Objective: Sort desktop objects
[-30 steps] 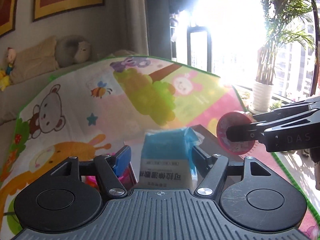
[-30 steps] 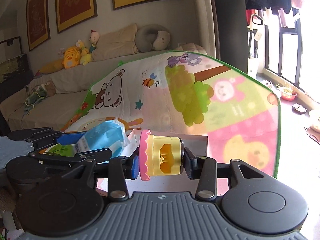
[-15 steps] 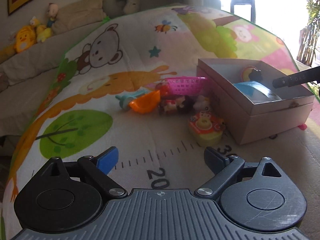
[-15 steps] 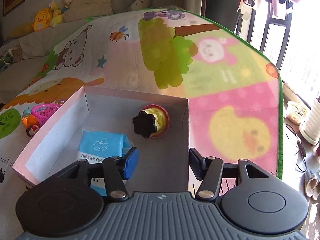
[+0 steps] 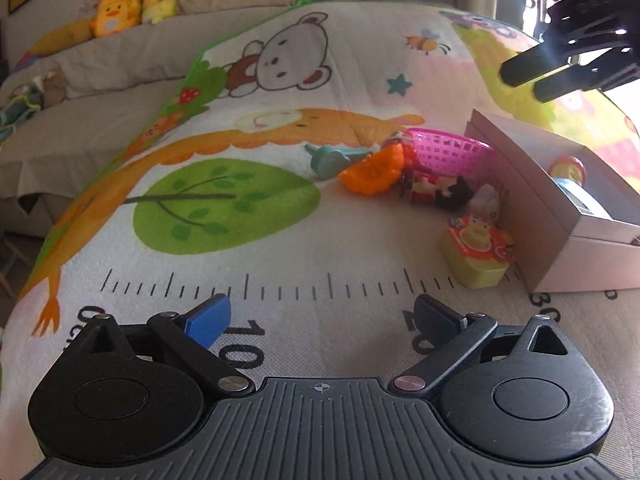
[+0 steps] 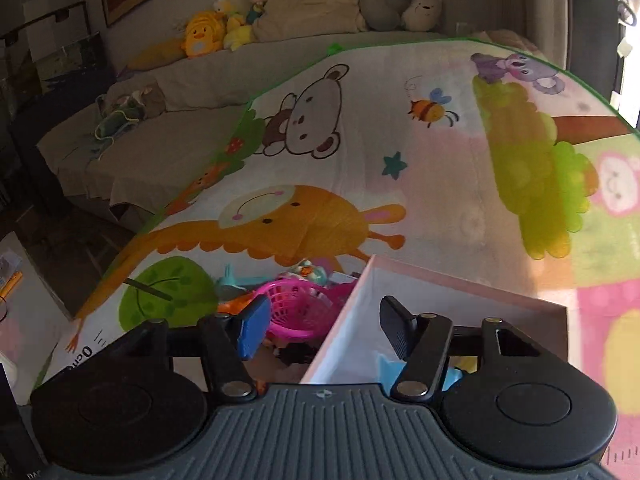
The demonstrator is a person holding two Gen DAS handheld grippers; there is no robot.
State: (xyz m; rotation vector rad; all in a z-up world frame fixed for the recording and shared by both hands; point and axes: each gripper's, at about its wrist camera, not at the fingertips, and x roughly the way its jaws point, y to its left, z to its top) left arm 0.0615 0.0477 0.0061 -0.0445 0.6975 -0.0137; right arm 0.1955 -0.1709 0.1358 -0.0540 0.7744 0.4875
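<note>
My left gripper hangs low over the ruler print of the play mat, its jaws opening wide with nothing between them. Ahead and to the right lie a yellow-orange toy block, a red-black figure, an orange toy, a teal toy and a pink basket. They lie beside the pink box, which holds a blue tissue packet and a yellow-pink toy. My right gripper is above the box's left wall, jaws closing on nothing; it also shows high over the box.
The cartoon play mat covers the surface and drops off at its green left edge. A grey sofa with plush toys and cushions runs behind it. In the right wrist view, the pink basket sits just left of the box.
A second ago my left gripper held the blue packet and my right the yellow-pink toy; both now lie in the box. Left moved left and down over the mat; right swung left.
</note>
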